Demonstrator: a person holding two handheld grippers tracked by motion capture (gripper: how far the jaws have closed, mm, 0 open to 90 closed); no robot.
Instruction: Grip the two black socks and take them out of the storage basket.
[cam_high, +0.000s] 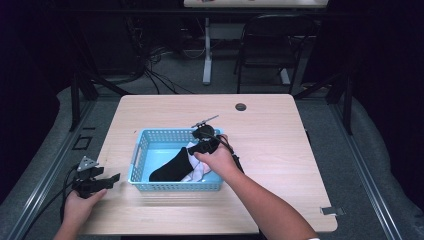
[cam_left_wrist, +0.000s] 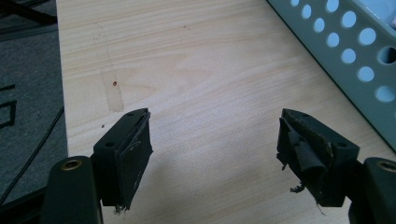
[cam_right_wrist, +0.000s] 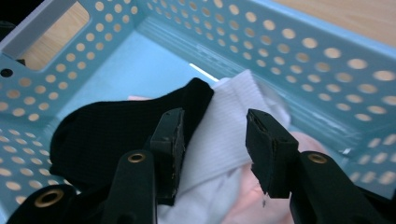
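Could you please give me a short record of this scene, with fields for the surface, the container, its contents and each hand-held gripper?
surface: light wooden table
container: blue perforated basket on the table
contents: black sock lying partly over a white sock, with something pale pink beneath
right hand-held gripper: inside the basket, jaws open astride the white sock, pads not pressing on it
left hand-held gripper: over bare table left of the basket, jaws wide open, nothing between them
pads: worn and frayed on the left hand-held gripper
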